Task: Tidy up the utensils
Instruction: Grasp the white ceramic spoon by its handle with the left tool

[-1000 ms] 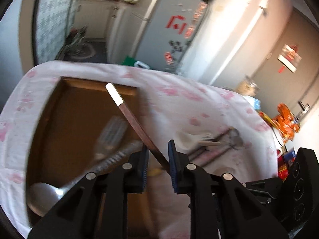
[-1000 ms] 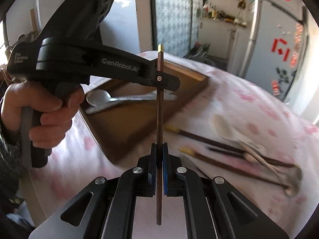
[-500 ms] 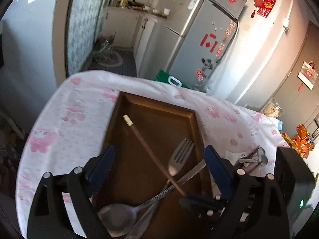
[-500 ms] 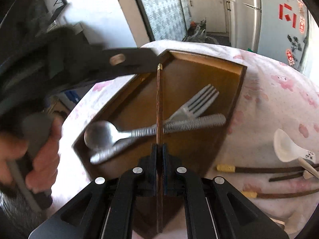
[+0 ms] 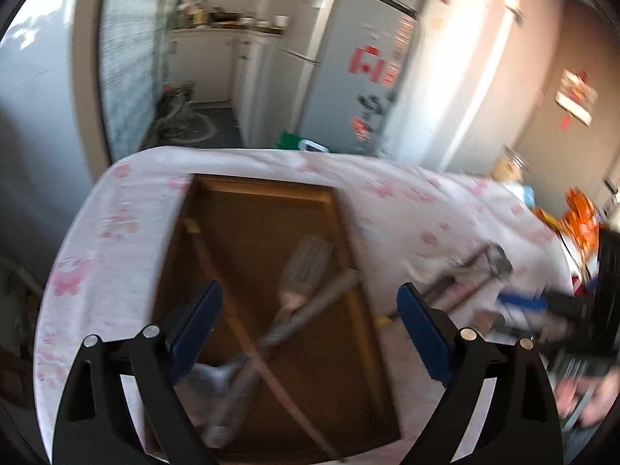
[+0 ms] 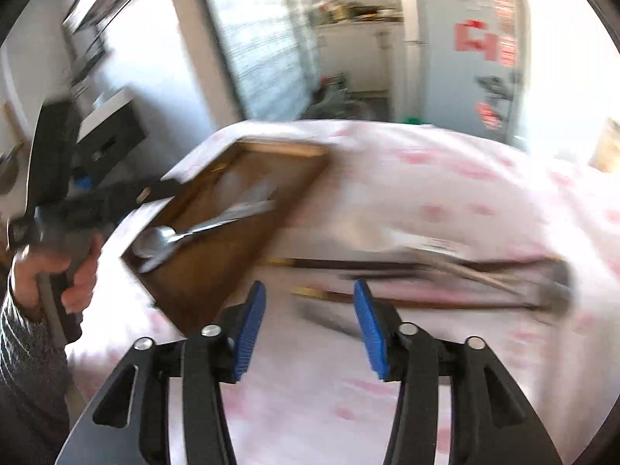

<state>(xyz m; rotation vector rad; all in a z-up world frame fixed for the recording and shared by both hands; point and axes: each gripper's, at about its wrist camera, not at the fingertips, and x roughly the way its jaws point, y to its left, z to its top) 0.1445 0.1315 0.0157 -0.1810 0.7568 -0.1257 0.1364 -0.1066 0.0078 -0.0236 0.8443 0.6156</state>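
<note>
Blue pads spread wide on my left hand-held gripper (image 5: 308, 329), released, nothing between them, and it hangs over the near end of the wooden tray (image 5: 267, 190). Right under it a brown chopstick (image 5: 232, 310) lies slantwise across the tray floor, its pale tip toward the far left corner. Crossing it are a fork (image 5: 306, 267) and a metal spoon (image 6: 155, 242), handles overlapping in the tray.

My right hand-held gripper (image 6: 308, 329) is opening as I speak, pads apart and nothing caught between them, and it sits above the pink-patterned tablecloth (image 6: 445, 178) just beside the tray's right edge. Beyond its pads, out on the tabletop, the loose utensils (image 6: 445, 275) lie in a blurred heap: dark chopsticks with yellow tips, metal handles, something white. It's too smeared to count them.

At the far left of the right view, my left hand (image 6: 54, 279) grips the handle.
</note>
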